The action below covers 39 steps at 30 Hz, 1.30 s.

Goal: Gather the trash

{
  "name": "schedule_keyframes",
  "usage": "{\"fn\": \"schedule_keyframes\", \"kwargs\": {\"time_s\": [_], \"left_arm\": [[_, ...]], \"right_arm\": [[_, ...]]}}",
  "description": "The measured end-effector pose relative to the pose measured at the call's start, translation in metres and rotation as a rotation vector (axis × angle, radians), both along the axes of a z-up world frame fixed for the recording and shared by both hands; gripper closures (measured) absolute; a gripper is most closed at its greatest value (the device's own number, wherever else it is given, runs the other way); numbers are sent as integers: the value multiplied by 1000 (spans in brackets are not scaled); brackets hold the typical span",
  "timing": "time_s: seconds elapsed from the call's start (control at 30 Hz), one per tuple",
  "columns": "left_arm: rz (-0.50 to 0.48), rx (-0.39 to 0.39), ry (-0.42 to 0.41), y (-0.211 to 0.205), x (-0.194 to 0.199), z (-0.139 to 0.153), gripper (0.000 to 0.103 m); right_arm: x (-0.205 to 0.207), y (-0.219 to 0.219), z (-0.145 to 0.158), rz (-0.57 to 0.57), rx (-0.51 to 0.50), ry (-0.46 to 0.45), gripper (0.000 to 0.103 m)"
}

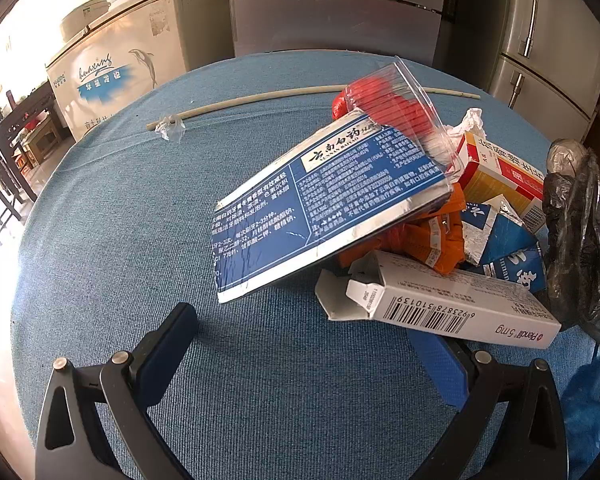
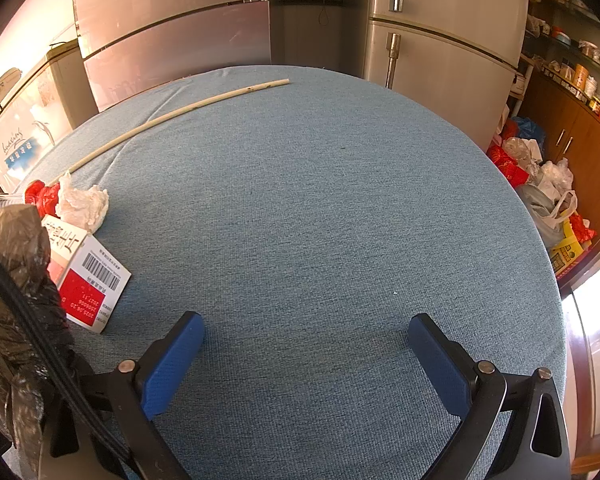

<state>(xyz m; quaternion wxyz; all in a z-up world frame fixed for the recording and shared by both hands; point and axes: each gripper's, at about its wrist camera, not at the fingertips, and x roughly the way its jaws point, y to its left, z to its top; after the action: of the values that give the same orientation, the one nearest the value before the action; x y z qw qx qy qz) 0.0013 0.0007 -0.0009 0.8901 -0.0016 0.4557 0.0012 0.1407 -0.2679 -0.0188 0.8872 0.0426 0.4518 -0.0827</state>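
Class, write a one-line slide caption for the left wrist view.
Open left gripper faces a heap of cartons on the blue table, white box nearest, black bag beside it.

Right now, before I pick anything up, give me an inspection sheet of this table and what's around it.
Surface: round table under a blue cloth, bare across its middle.
Job's things: trash heaped at one side: blue toothpaste box, white pill box, red and white box, orange wrapper, crumpled tissue, clear plastic tray.
Clutter: long pale stick; scrap of clear plastic.
Grippers: left tool open, holding nothing; right tool open, holding nothing.
Cables: black cables beside a black bag.
Surroundings: fridge, chest freezer, bags on the floor.
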Motion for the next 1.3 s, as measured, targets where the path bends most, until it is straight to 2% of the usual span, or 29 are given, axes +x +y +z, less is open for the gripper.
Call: {"fn": "schedule_keyframes", "kwargs": {"time_s": [0.13,0.27,0.3,0.4,0.5,0.63,0.73,0.8,1.0,1.17,1.3], "left_arm": [[6,2,8,-1,0,0,0],[-15,4,67,-1,6,1,0],[0,19,61,-1,4,1,0],[33,77,-2,4,-5,17,0],[72,116,-114,7,-28,56,0],[95,122,-222,11,-60,101,0],[82,115,-269,7,-85,124,0],[75,107,-294,1,-96,139,0],[49,95,-359,-14,-140,164,0],[28,102,-407,-24,-183,187,0],[49,111,-438,-24,-210,202,0]], "right_arm": [[0,0,0,0,0,0,0],[0,0,0,-2,1,0,0],[0,0,0,-22,6,-1,0],[2,6,0,-101,0,4,0],[8,11,0,-132,4,22,0],[4,2,0,-12,21,77,0],[-8,-7,4,6,43,116,0],[-25,-18,15,-9,66,80,0],[-105,-37,102,31,17,-212,0],[-171,-12,159,133,8,-391,0],[-207,11,183,193,30,-480,0]]}}
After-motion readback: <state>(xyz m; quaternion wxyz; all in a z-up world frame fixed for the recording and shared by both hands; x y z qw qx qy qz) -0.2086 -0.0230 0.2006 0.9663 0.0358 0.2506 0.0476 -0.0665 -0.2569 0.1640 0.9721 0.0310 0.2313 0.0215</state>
